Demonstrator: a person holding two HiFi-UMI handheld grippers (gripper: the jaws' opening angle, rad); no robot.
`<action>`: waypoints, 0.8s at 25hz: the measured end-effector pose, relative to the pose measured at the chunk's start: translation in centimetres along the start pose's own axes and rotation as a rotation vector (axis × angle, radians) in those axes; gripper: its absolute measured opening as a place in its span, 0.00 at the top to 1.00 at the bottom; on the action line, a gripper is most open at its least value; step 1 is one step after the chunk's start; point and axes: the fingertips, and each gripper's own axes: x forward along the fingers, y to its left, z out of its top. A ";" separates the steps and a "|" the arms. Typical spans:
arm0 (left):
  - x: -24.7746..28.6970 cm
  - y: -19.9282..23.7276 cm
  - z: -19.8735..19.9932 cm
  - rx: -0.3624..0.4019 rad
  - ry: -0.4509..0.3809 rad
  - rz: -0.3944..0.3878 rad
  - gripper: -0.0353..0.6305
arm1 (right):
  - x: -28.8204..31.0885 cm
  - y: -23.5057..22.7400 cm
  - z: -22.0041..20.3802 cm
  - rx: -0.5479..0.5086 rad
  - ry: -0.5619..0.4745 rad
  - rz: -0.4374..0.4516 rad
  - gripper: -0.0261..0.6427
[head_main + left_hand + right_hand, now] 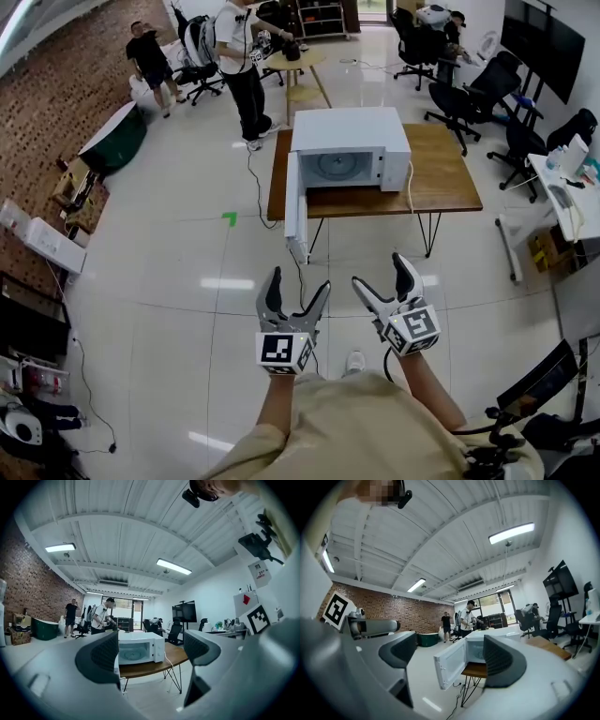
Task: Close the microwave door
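The wooden tabletop (pixel 441 178) sits in the upper middle of the head view and carries the white microwave (pixel 349 131) near its left end. The microwave's long side runs left to right across the frame, and its open front faces the bottom edge. Its door (pixel 294 211) stands swung wide on the left side, seen edge-on and pointing down the frame past the tabletop's front edge. Inside lies a round plate (pixel 333 167) with nothing visible on it. Below, over the floor and well apart from the door, the left tongs (pixel 298 286) and right tongs (pixel 382 274) are both released, jaws spread and empty.
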 end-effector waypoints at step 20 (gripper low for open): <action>13.0 11.7 0.1 -0.036 0.010 -0.145 0.29 | 17.0 -3.7 -0.9 -0.001 0.043 -0.093 0.31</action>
